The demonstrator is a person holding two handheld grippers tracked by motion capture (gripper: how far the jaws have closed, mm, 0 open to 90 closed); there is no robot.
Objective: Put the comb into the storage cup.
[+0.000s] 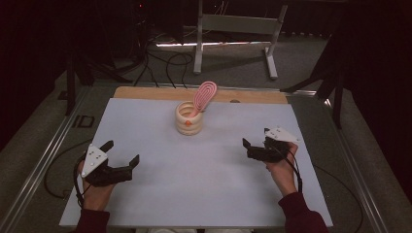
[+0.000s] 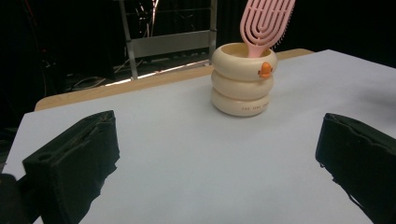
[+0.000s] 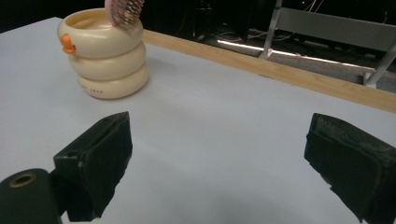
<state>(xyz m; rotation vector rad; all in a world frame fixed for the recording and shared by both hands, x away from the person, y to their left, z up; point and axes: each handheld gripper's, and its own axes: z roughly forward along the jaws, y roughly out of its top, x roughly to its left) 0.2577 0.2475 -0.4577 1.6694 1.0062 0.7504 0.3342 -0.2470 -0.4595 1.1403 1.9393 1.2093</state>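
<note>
A cream ringed holder [image 1: 190, 119] with a pink hairbrush [image 1: 204, 94] stands near the table's [image 1: 204, 194] far edge. Bare surface surrounds it. Its small printed writing is unreadable. Left gripper [image 1: 122, 153] and right gripper [image 1: 256, 140] hover near the front corners, jaws apart, holding nothing.

The high view looks forward and down from the near edge over the whole white surface [image 1: 194, 170]. Each of the 2 claw views sits low, skimming it: the left faces 1 o'clock, the right 11 o'clock. All 3 share the cup [image 1: 190, 118] [image 2: 243, 79] [image 3: 103, 53].

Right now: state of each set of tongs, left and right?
Left tongs: open, holding nothing, over the white board.
Right tongs: open, holding nothing, apart from the cream holder.
</note>
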